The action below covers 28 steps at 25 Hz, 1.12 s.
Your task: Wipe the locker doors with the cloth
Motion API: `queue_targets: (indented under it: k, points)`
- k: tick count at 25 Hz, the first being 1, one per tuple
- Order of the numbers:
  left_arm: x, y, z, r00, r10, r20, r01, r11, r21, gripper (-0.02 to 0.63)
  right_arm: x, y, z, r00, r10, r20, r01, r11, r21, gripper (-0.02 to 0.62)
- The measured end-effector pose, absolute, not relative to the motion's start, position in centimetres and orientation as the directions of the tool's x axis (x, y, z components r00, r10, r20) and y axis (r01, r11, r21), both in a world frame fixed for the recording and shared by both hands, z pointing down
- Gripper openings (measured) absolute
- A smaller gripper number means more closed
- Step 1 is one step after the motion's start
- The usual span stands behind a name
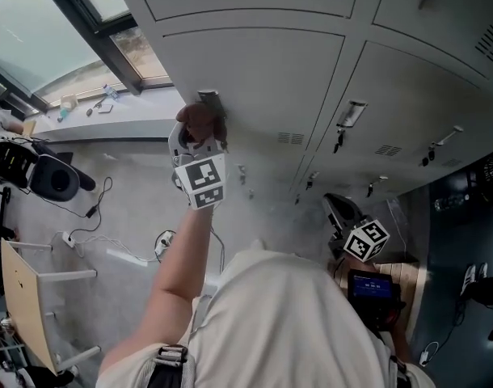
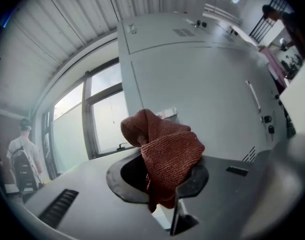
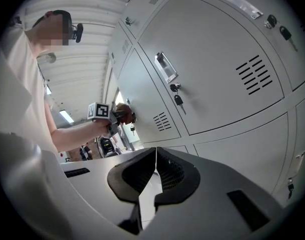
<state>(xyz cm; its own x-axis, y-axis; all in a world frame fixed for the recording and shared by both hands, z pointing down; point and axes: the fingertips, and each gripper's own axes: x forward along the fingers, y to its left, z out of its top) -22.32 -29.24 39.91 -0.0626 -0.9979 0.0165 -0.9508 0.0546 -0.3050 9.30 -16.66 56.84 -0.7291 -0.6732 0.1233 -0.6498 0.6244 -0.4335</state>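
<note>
A bunched reddish-brown cloth (image 2: pixel 165 151) sits clamped in my left gripper (image 1: pixel 200 136), which is shut on it. The cloth (image 1: pixel 201 120) is pressed against a grey locker door (image 1: pixel 254 79) just below its handle plate (image 1: pixel 208 97). From the right gripper view, the left gripper (image 3: pixel 123 115) and cloth show at the left end of the locker row. My right gripper (image 1: pixel 342 208) hangs low at the right, away from the lockers (image 3: pixel 212 74). Its jaws are shut with nothing between them.
More locker doors with handles, keys (image 3: pixel 178 100) and vents (image 1: pixel 291 138) run to the right. A window (image 2: pixel 100 114) and sill (image 1: pixel 109 103) lie left of the lockers. A wooden chair (image 1: pixel 24 285) and cables lie on the floor. A person with a backpack (image 2: pixel 22 156) stands far left.
</note>
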Motion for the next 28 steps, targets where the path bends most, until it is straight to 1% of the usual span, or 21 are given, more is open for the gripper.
queue_targets:
  k: [6, 8, 11, 13, 16, 19, 21, 25, 28]
  points:
    - [-15.9, -29.3, 34.9, 0.048, -0.994, -0.098, -0.959, -0.019, -0.284, 0.071, 9.8, -16.7, 56.4, -0.714, -0.692, 0.106, -0.658, 0.611, -0.439, 0.018]
    - [-13.5, -29.3, 34.1, 0.085, -0.988, -0.129, -0.953, -0.043, -0.300, 0.071, 9.9, -16.5, 56.6, -0.710, -0.696, 0.105, -0.661, 0.607, -0.442, 0.018]
    - [-8.3, -29.1, 34.0, 0.193, -0.968, -0.161, -0.927, -0.126, -0.355, 0.071, 10.3, -16.2, 56.7, -0.701, -0.705, 0.104, -0.666, 0.596, -0.448, 0.018]
    - [-4.7, -28.9, 34.5, 0.269, -0.950, -0.160, -0.901, -0.190, -0.391, 0.071, 10.6, -16.0, 56.8, -0.694, -0.713, 0.102, -0.671, 0.589, -0.449, 0.018]
    - [-0.2, -28.7, 35.6, 0.366, -0.923, -0.121, -0.861, -0.287, -0.419, 0.071, 11.2, -15.9, 56.5, -0.682, -0.725, 0.095, -0.680, 0.580, -0.448, 0.018]
    - [3.1, -28.5, 36.1, 0.436, -0.895, -0.092, -0.824, -0.356, -0.441, 0.071, 12.0, -15.8, 56.4, -0.665, -0.741, 0.093, -0.692, 0.566, -0.448, 0.018]
    - [3.8, -28.3, 35.3, 0.434, -0.894, -0.109, -0.820, -0.342, -0.458, 0.071, 12.5, -15.5, 56.5, -0.657, -0.748, 0.094, -0.698, 0.557, -0.450, 0.018]
    - [5.3, -28.2, 31.2, 0.428, -0.881, -0.202, -0.817, -0.282, -0.503, 0.071, 13.5, -15.3, 56.7, -0.645, -0.758, 0.099, -0.707, 0.543, -0.452, 0.018]
    - [5.3, -28.1, 30.6, 0.438, -0.877, -0.197, -0.816, -0.297, -0.496, 0.071, 13.4, -15.2, 56.7, -0.637, -0.765, 0.094, -0.711, 0.536, -0.456, 0.018]
